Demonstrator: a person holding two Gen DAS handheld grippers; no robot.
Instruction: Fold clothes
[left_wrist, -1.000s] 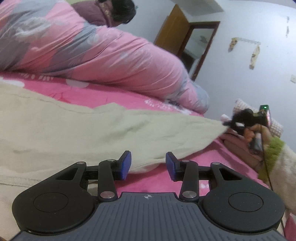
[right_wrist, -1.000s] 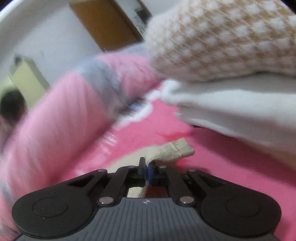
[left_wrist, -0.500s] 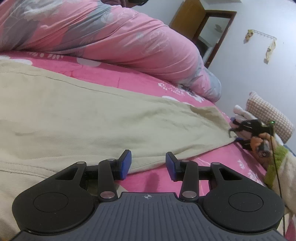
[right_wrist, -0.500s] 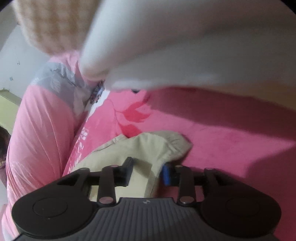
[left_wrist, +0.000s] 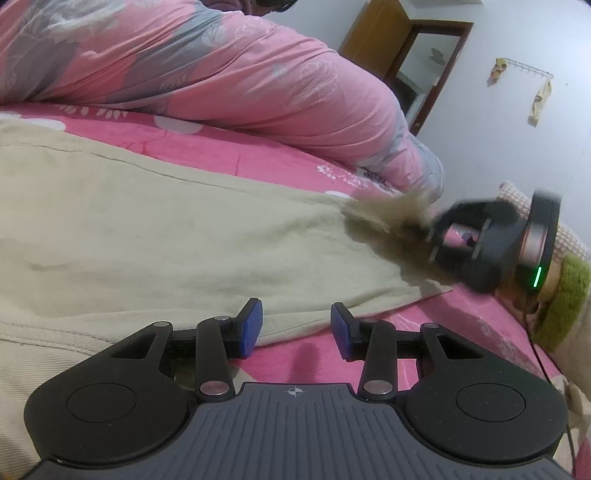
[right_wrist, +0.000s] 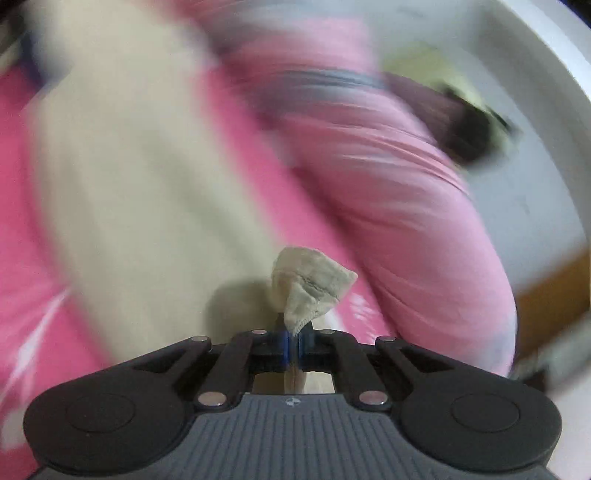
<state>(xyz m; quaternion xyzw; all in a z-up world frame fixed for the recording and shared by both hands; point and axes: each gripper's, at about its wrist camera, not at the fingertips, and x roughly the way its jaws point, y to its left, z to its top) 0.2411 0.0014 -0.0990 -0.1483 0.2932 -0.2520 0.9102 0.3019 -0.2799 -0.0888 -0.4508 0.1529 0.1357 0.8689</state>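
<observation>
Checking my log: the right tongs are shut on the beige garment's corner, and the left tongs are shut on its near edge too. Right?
Not quite. The left tongs are open, holding nothing, in the left wrist view. The right tongs are indeed shut on the beige garment.

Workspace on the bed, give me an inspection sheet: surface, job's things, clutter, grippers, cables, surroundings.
Surface: pink floral bedsheet.
Job's things: beige garment spread flat on the sheet, one end lifted.
Clutter: pink-and-grey quilt heaped along the far side; checked pillow at the right.
Grippers: left gripper open, low at the garment's near edge, holding nothing; right gripper shut on the garment's hem corner, view motion-blurred.
Cables: thin dark cable by the green cuff.
Surroundings: white wall, wooden door, wall hooks.
</observation>
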